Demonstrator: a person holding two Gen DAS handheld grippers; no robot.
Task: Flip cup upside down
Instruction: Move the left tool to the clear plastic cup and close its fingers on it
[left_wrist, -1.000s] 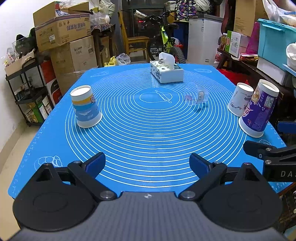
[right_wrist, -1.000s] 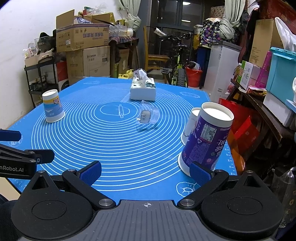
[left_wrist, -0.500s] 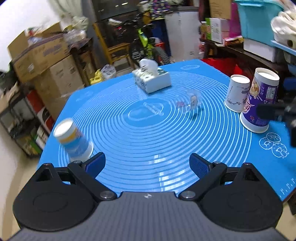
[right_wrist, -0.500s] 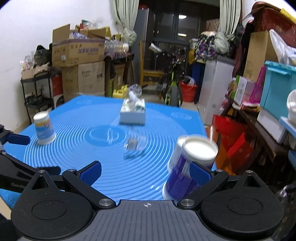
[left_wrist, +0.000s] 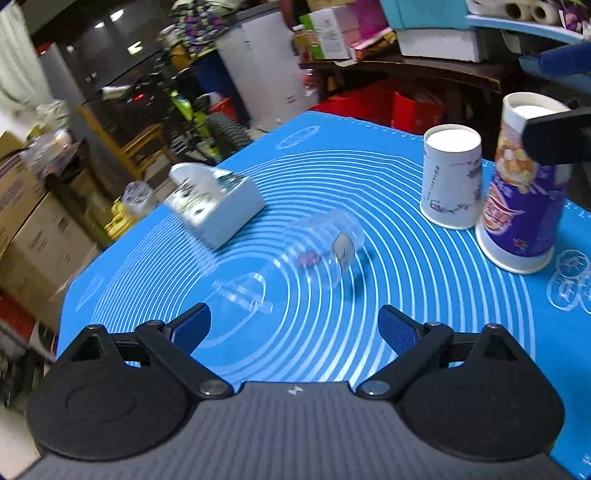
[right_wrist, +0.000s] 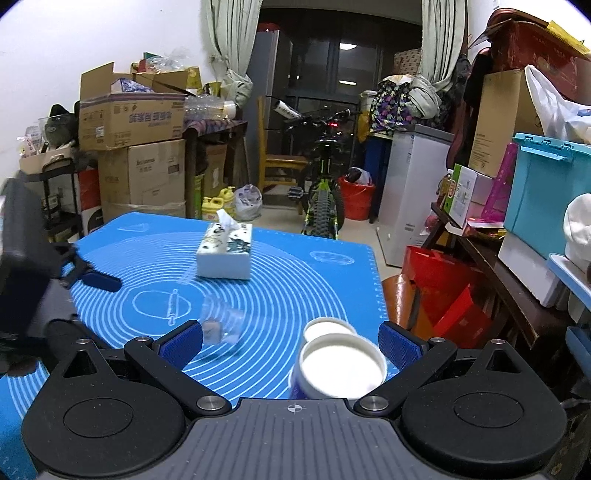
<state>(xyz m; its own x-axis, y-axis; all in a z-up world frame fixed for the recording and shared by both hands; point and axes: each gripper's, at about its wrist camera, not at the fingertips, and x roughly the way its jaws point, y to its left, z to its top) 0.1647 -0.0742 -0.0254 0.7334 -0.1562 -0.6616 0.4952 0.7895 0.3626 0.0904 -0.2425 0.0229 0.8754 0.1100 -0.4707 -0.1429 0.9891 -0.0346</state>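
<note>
My left gripper (left_wrist: 293, 326) has its jaws wide with nothing between them, hovering over the near edge of the blue mat (left_wrist: 388, 236) on the worktop; my right gripper (right_wrist: 291, 341) also has its jaws wide, and the purple cup (right_wrist: 340, 369) sits between the blue pads (right_wrist: 397, 341) seen from above, bottom up, though I cannot tell if either pad touches it. In the left view the purple cup (left_wrist: 521, 192) stands upside down on its rim at the right side of the mat, with a dark piece of my right gripper (left_wrist: 554, 136) across its top edge. Just beside it, touching or nearly so, a white cup (left_wrist: 452, 177) also stands upside down; in the right view the white cup (right_wrist: 327, 326) is right behind the purple one. A clear plastic cup (left_wrist: 325, 251) lies on its side near the mat middle, blurred, with a small label on it; in the right view the clear plastic cup (right_wrist: 221, 321) is just past my left-hand pad. Further on a tissue box (left_wrist: 214, 206) sits on the mat, tissue sticking up, same tissue box (right_wrist: 225, 251) in the right view. My left gripper (right_wrist: 99, 278) shows at the left edge of the right view. Beyond the worktop: a bicycle (right_wrist: 323, 177), cardboard boxes (right_wrist: 136, 147), a white cabinet (right_wrist: 413, 184)
</note>
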